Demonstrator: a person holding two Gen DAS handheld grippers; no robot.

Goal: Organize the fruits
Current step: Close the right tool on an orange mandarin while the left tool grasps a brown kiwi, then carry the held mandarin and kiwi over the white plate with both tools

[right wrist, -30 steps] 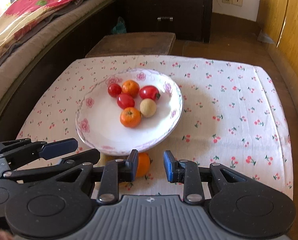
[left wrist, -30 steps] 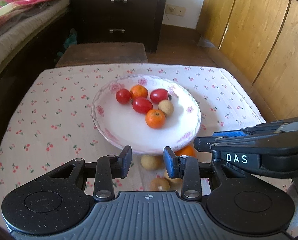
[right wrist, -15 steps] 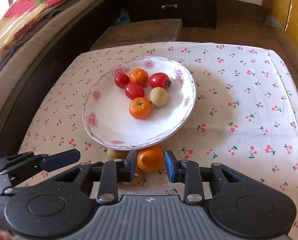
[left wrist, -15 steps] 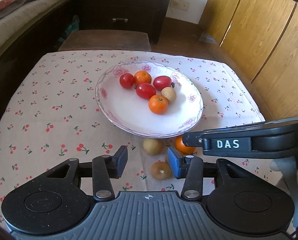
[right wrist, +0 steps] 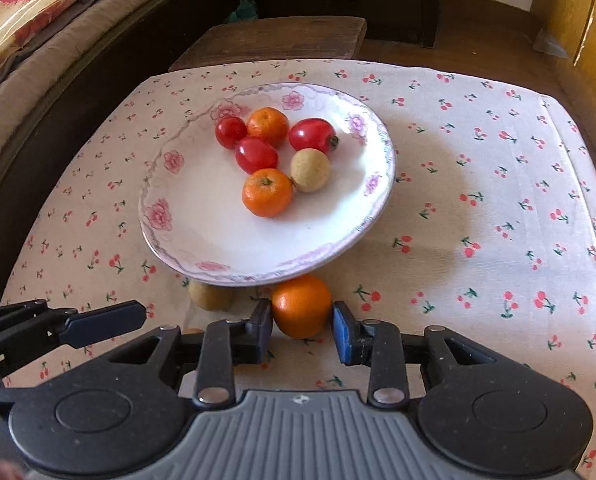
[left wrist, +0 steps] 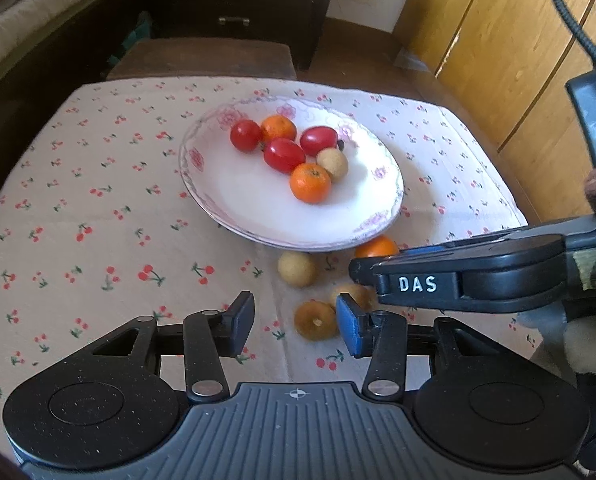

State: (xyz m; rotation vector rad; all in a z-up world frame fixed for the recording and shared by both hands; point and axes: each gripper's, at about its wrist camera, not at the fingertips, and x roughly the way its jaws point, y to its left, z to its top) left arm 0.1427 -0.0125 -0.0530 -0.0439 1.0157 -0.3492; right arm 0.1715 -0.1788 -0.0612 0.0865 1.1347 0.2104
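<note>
A white floral plate [right wrist: 186, 216] on the cherry-print cloth holds several fruits: red tomatoes, two oranges and a tan longan. It also shows in the left wrist view [left wrist: 226, 196]. A loose orange [right wrist: 301, 306] lies on the cloth at the plate's near rim, between the open jaws of my right gripper [right wrist: 302, 330], which are not clamped on it. The orange shows in the left wrist view [left wrist: 376, 247] too. My left gripper [left wrist: 294, 324] is open and empty. A brown longan [left wrist: 316, 320] lies by its right fingertip, and two tan longans [left wrist: 297, 268] lie nearby.
The cloth-covered table [right wrist: 498, 184] ends at a wooden stool [right wrist: 270, 42] at the back. A bed [right wrist: 38, 40] runs along the left, a dark dresser [left wrist: 238, 4] stands behind, and wooden cupboard doors [left wrist: 498, 48] are on the right.
Both grippers have moved back and up from the plate. The right gripper's jaws have come around the loose orange. The left gripper has opened wider.
</note>
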